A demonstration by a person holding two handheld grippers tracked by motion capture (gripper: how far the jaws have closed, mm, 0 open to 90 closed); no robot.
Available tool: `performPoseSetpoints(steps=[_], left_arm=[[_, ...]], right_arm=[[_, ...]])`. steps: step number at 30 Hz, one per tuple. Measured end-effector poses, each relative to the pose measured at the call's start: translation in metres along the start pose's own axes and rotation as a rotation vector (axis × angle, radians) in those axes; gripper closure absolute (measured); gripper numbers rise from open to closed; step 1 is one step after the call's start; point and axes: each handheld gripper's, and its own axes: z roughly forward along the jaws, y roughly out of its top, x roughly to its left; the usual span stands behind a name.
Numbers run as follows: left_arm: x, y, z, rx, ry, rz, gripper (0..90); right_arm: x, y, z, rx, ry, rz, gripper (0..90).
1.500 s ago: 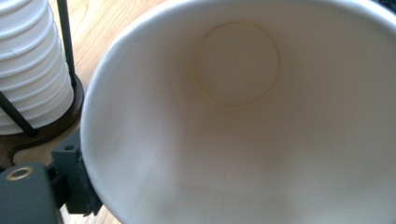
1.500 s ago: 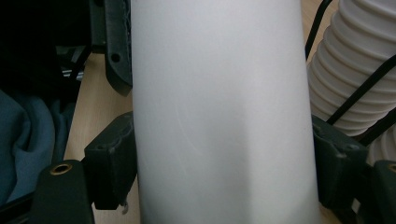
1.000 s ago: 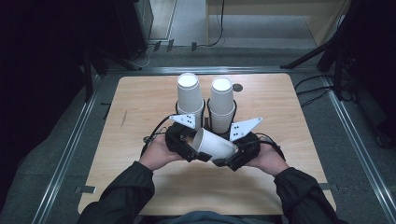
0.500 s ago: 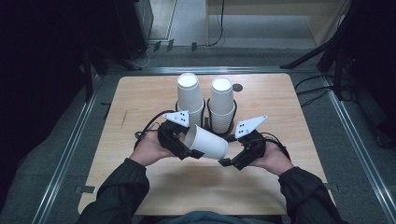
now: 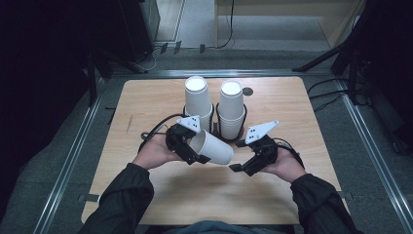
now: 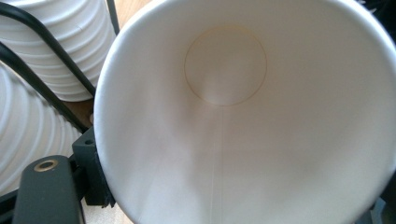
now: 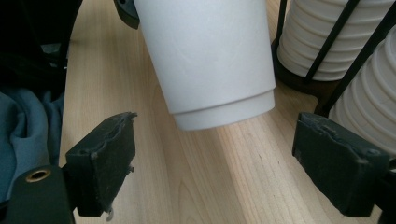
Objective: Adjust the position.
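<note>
Paper cup (image 5: 212, 147) lies on its side above the wooden surface (image 5: 146, 102), clamped at the rim by your left tongs (image 5: 192, 151), its base pointing toward four o'clock and its open mouth facing the left gripper camera. Your right tongs (image 5: 237, 167) sit just beside that base at about four o'clock from the cup, spread wide with nothing between them. Two stacks of white cups (image 5: 214, 105) stand in black wire holders at twelve o'clock from your hands
</note>
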Motion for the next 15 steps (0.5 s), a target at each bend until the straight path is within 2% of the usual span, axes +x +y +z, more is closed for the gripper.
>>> performPoseSetpoints(steps=[2, 3, 6, 7, 9, 10, 11, 12, 13, 15], left_arm=[[0.002, 0.001, 0.003, 0.008, -0.012, -0.001, 14.4], [0.001, 0.001, 0.005, 0.022, 0.003, 0.006, 14.4], [0.000, 0.005, 0.013, 0.094, 0.010, 0.033, 14.4], [-0.001, 0.006, 0.015, 0.101, 0.009, 0.041, 14.4], [-0.001, 0.008, 0.019, 0.112, -0.020, 0.035, 14.4], [-0.001, 0.008, 0.019, 0.112, -0.020, 0.035, 14.4], [-0.001, 0.009, 0.025, 0.146, -0.013, 0.037, 14.3], [-0.001, 0.009, 0.025, 0.146, -0.013, 0.037, 14.3], [-0.001, 0.011, 0.030, 0.173, -0.022, 0.035, 14.2], [-0.002, 0.014, 0.033, 0.185, -0.026, 0.032, 14.2]], right_arm=[[0.000, -0.001, 0.002, 0.005, 0.016, 0.005, 14.0], [0.000, -0.001, 0.004, 0.010, 0.012, 0.006, 14.0], [0.001, -0.001, 0.010, 0.029, 0.012, -0.001, 14.0], [0.001, -0.001, 0.011, 0.030, 0.007, -0.006, 14.0], [0.001, 0.000, 0.015, 0.038, 0.005, 0.002, 14.0], [0.001, 0.000, 0.017, 0.042, 0.007, 0.000, 14.0], [0.000, 0.000, 0.019, 0.047, 0.012, -0.008, 14.0], [0.000, 0.000, 0.019, 0.047, 0.012, -0.008, 14.0], [0.000, -0.001, 0.025, 0.062, 0.013, -0.012, 14.0], [0.000, -0.001, 0.030, 0.077, 0.018, -0.021, 14.0]])
